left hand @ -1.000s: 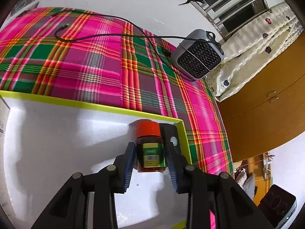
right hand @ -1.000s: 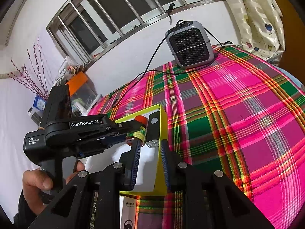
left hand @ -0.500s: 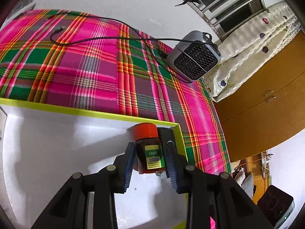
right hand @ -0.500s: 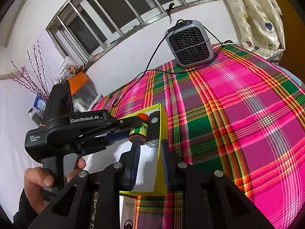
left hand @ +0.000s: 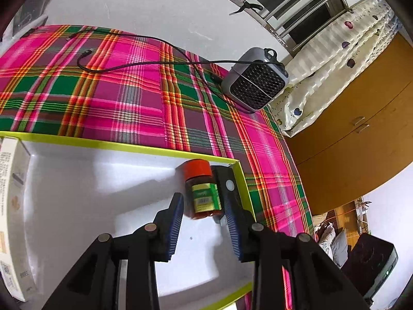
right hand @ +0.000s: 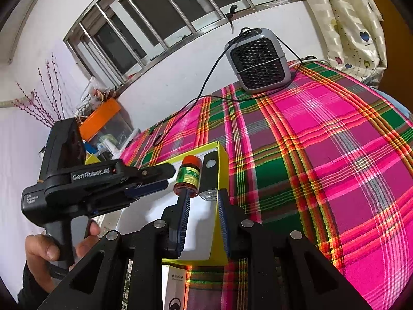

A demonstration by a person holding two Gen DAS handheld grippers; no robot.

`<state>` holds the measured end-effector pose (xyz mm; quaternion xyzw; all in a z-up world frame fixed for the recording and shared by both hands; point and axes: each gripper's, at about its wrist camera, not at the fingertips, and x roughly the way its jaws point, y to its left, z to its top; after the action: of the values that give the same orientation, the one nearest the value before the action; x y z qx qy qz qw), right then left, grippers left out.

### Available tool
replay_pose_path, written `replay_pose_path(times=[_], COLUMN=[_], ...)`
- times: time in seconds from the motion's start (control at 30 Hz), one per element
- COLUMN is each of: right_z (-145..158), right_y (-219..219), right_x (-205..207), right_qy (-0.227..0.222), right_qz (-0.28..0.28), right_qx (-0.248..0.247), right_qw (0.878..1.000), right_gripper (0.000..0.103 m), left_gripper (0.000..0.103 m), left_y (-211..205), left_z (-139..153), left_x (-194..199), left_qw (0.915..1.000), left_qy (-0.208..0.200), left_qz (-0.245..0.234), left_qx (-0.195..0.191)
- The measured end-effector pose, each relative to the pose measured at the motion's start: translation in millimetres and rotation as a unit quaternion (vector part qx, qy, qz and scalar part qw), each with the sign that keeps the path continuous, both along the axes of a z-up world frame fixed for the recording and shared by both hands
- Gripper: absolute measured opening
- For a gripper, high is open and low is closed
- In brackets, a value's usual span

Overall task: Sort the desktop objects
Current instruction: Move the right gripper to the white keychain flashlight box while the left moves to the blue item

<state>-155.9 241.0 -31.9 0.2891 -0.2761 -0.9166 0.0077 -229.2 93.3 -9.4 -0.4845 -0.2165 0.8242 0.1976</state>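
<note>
My left claw (left hand: 202,200) stands wide, and the little jar (left hand: 202,193) with the red lid sits just ahead of it, between the two finger ends. I see a clear gap on the left side. On the right the pad looks very close to the glass, but I judge that nothing is pressing on it, so the jar rests on its own. It stands upright on the white floor of the yellow-edged box (left hand: 129,146), lid up, tucked into the far right corner. The next move depends on this: the jar lies straight ahead along my fingers, so pulling back along that same line should clear it, while a sideways swing could tip it. My left claw is much nearer to it than my right claw (right hand: 204,193), which hangs over the near edge of the box, drawn in narrow and holding nothing. Besides the jar, the box holds a black slab with a pale round spot (left hand: 228,178), leaning against the right wall just beside the jar. A white carton (left hand: 10,193) lies along the left side; I cannot tell whether it is inside the box.
</note>
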Motion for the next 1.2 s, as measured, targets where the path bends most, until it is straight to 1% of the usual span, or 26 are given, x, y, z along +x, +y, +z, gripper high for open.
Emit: replay_pose_path(times=[0.17, 0.27, 0.43, 0.63, 0.8, 0.93, 1.1, 1.2], right_z=[1.1, 1.5, 6.9, 11.5, 18.3, 17.6, 12.3, 10.6], right_y=[-1.2, -4.6, -13.1, -28.0, -42.3, -53.6, -70.6, -78.0], right_x=[0.3, 0.4, 6.4, 22.6, 41.1, 53.1, 62.9, 67.8], right_qy=[0.006, 0.008, 0.020, 0.021, 0.023, 0.015, -0.007, -0.012], right_qz=[0.003, 0.008, 0.012, 0.027, 0.043, 0.054, 0.068, 0.074], right_qx=[-0.001, 0.000, 0.011, 0.024, 0.048, 0.059, 0.081, 0.090], right_qw=[1.000, 1.000, 1.000, 0.999, 0.998, 0.997, 0.994, 0.993], right_gripper=[0.023, 0.023, 0.023, 0.024, 0.027, 0.029, 0.029, 0.029], left_gripper=[0.033, 0.033, 0.033, 0.033, 0.033, 0.033, 0.033, 0.033], left_y=[-13.8, -23.9, -36.5, -45.2, -48.8, -55.9, -68.8, -75.3], left_z=[9.9, 18.7, 31.3, 38.0, 42.3, 39.5, 32.6, 29.2], left_x=[18.0, 33.1, 61.9, 91.5, 112.6, 127.8, 140.7, 149.3], left_qw=[0.9998, 0.9992, 0.9969, 0.9936, 0.9900, 0.9876, 0.9862, 0.9853], left_qy=[0.018, 0.038, 0.073, 0.100, 0.121, 0.128, 0.125, 0.124], left_qz=[0.003, 0.006, 0.005, 0.006, 0.003, 0.011, 0.023, 0.030], left_qx=[0.003, -0.004, -0.029, -0.052, -0.073, -0.090, -0.106, -0.113])
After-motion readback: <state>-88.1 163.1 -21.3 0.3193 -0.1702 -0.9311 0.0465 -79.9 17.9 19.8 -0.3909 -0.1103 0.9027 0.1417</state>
